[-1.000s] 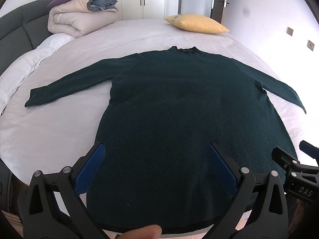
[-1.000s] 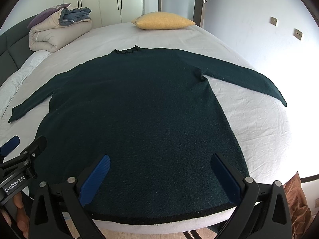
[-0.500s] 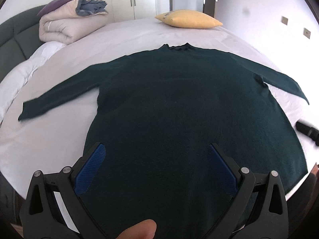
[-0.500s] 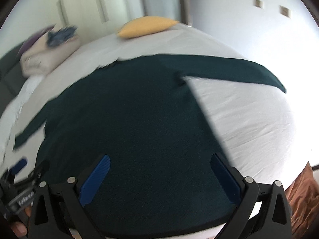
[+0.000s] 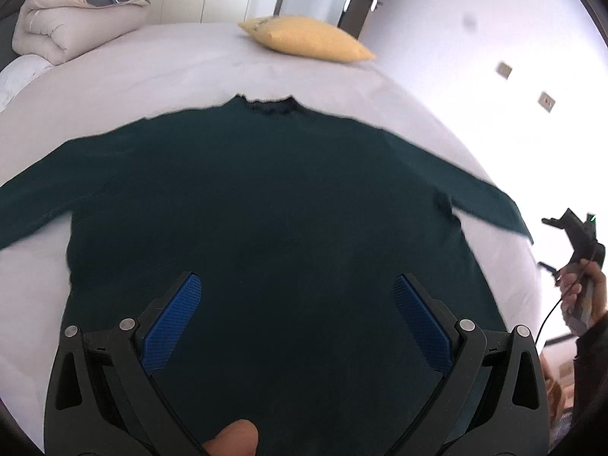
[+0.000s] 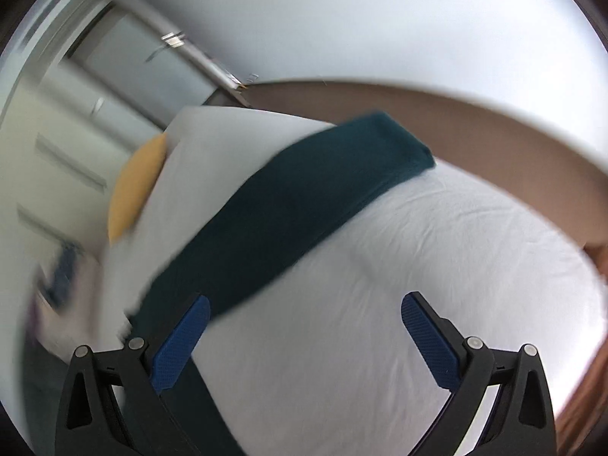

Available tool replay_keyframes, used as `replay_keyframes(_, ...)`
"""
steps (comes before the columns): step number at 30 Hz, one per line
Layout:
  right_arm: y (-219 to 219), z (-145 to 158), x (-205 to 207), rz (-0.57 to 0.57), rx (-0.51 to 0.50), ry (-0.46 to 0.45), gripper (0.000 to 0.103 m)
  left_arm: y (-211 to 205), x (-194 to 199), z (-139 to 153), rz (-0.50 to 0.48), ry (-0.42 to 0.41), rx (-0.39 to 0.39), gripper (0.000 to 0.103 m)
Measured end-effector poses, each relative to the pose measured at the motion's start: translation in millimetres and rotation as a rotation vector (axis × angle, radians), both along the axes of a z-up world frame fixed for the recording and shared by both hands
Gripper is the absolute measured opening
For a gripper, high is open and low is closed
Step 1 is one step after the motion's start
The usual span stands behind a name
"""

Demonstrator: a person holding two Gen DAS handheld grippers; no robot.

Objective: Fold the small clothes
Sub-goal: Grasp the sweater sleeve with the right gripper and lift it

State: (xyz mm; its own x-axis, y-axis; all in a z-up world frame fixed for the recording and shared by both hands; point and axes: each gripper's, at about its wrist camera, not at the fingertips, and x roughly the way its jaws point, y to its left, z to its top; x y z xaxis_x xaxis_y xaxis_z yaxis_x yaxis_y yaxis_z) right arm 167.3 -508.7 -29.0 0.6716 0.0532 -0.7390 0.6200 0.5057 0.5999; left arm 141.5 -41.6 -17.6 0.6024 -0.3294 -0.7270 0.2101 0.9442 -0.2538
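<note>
A dark green long-sleeved sweater lies flat on the white bed, collar far, sleeves spread to both sides. My left gripper is open and empty, above the sweater's lower body. My right gripper is open and empty, over bare sheet just beside the sweater's right sleeve. The sleeve's cuff lies near the bed's edge. In the left wrist view the right gripper shows at the far right, held in a hand beyond the sleeve's cuff.
A yellow pillow lies at the far end of the bed. A folded duvet pile sits at the far left. Wardrobe doors and a wall stand behind. Brown floor runs past the bed's right edge.
My left gripper moved forward over the sweater's body. My right gripper swung right and rolled, from the hem to beside the right sleeve. Both stayed open.
</note>
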Motion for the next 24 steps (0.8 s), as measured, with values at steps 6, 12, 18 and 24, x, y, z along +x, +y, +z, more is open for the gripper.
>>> replay_keyframes(6,-53,-33,8,-0.156,0.266,-0.165,0.103,-10,32,-18,0.012,0.072,-0.027,0.103)
replay_keyframes(12,-65,-42,27,-0.194,0.359,-0.236,0.099,-1,51,-34,0.048,0.064,-0.048,0.103)
replay_keyframes(18,-72,-52,26,-0.267,0.402,-0.311,0.091,7,61,-47,0.056,0.081,-0.051,0.103)
replay_keyframes(24,-65,-57,34,-0.291,0.395,-0.377,0.067,15,62,-52,0.072,0.087,-0.088,0.103)
